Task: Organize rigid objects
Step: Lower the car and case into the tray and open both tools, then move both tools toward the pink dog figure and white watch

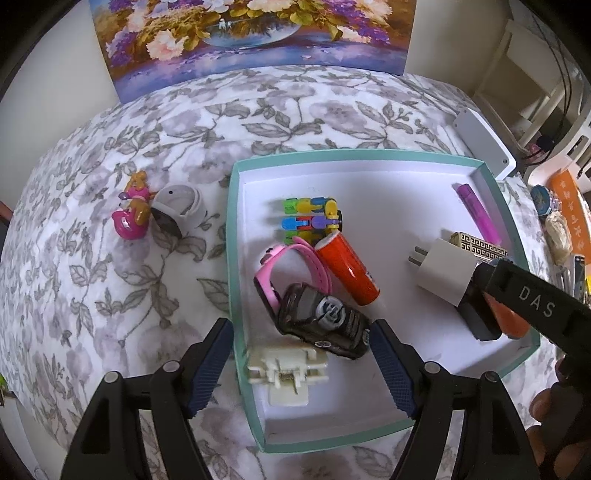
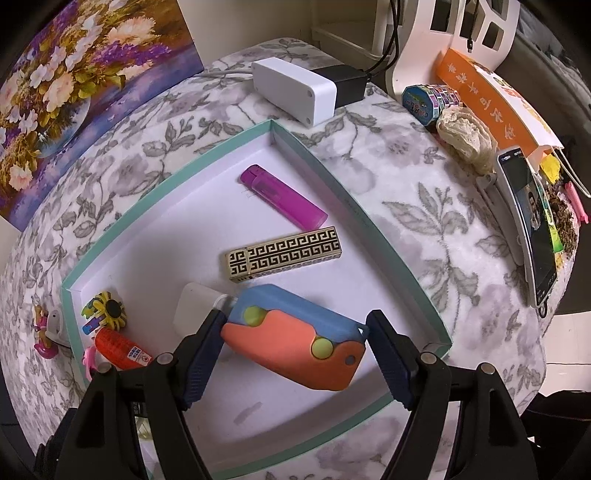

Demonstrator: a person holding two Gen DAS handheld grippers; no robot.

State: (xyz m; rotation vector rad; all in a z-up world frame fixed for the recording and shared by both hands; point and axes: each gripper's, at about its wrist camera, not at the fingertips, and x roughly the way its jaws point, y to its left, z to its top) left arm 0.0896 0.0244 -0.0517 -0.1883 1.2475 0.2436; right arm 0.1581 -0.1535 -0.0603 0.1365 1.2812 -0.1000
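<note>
A white tray with a teal rim (image 1: pixel 231 258) (image 2: pixel 408 280) lies on the flowered cloth. It holds a colourful block toy (image 1: pixel 312 218), a pink watch (image 1: pixel 271 277), a red tube (image 1: pixel 349 269), a black toy car (image 1: pixel 325 321), a white plug (image 1: pixel 441 271), a patterned lighter (image 2: pixel 284 254) and a purple lighter (image 2: pixel 284 197). My left gripper (image 1: pixel 301 369) is open over the tray's near left corner, with a cream clip (image 1: pixel 286 369) lying between its fingers. My right gripper (image 2: pixel 295 354) is open around an orange and blue case (image 2: pixel 295 339) resting in the tray.
Left of the tray, a pink figure (image 1: pixel 133 218) and a grey round gadget (image 1: pixel 177 212) lie on the cloth. A flower painting (image 1: pixel 251 33) leans at the back. A white adapter box (image 2: pixel 291 86), a phone (image 2: pixel 528 225) and an orange box (image 2: pixel 491 99) crowd the right edge.
</note>
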